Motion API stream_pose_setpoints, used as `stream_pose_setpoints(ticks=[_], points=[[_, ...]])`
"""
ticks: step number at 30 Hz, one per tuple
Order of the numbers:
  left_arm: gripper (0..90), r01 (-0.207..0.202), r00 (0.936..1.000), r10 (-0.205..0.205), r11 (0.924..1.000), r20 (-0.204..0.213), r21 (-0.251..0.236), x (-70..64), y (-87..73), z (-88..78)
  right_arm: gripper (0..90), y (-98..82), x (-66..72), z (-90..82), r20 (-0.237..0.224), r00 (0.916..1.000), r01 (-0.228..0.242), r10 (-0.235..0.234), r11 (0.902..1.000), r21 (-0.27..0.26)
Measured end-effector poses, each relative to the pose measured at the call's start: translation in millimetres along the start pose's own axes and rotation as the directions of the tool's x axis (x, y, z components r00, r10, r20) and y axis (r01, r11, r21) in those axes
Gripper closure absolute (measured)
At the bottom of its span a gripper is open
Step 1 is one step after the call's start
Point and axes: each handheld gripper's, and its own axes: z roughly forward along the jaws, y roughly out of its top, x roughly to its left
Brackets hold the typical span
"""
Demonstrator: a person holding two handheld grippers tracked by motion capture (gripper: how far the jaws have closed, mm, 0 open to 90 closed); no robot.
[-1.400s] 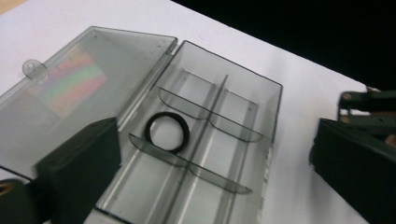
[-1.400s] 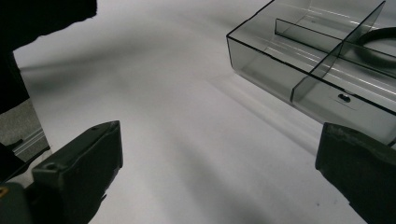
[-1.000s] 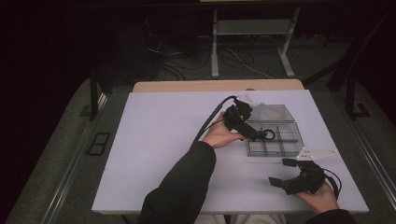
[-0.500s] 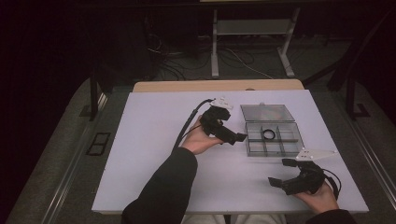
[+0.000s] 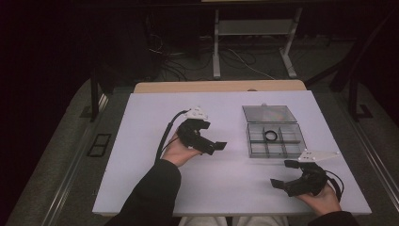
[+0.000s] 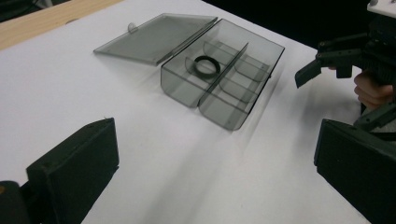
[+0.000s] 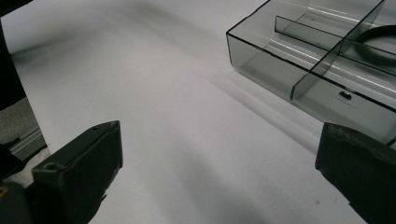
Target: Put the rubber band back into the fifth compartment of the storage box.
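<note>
Inspection finds both of my claws over a white bench [image 5: 141, 155], each empty. My left claw [image 5: 214, 147] hangs above the middle of the bench, well left of the organizer box, its jaws pointing toward that box. In the left gripper view the two black jaws stand wide apart with bare bench surface between them and nothing gripped. My left hand [image 5: 179, 150] holds the body from below, and the cable loops off toward the bench's left side.

My right claw [image 5: 284, 175] sits near the bench's near right corner, just in front of the box, with my right hand [image 5: 322, 197] behind it. Its jaws are likewise spread wide and hold nothing; the right gripper view shows bare bench between them and the near wall of the box ahead at upper right.

A clear smoke-grey compartment box [image 5: 275, 141] stands on the right half of the bench, toward the right edge. Its lid [image 5: 269, 114] is open and lies flat on the bench on the far side. Dividers split the tray into several cells. A black ring [image 5: 270, 136] lies flat in one of the far-row cells, against a divider [image 6: 223, 70]; the remaining cells look empty. Neither claw touches the box.
</note>
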Motion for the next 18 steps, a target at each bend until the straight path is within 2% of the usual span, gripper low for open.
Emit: stream_pose_setpoints(ticks=[9,18], points=[[0.0,0.052,0.9985,-0.053,0.9976,-0.013,-0.047,-1.6,-30.6,-17.9,0.4,-0.1,0.2,1.0,0.004,1.0,0.001,-0.001,1.0,0.002],[0.0,0.061,0.9972,-0.064,0.9953,-0.04,-0.076,-8.8,-59.0,-34.1,0.4,-0.1,0.4,1.0,0.008,1.0,0.003,-0.003,1.0,-0.002]])
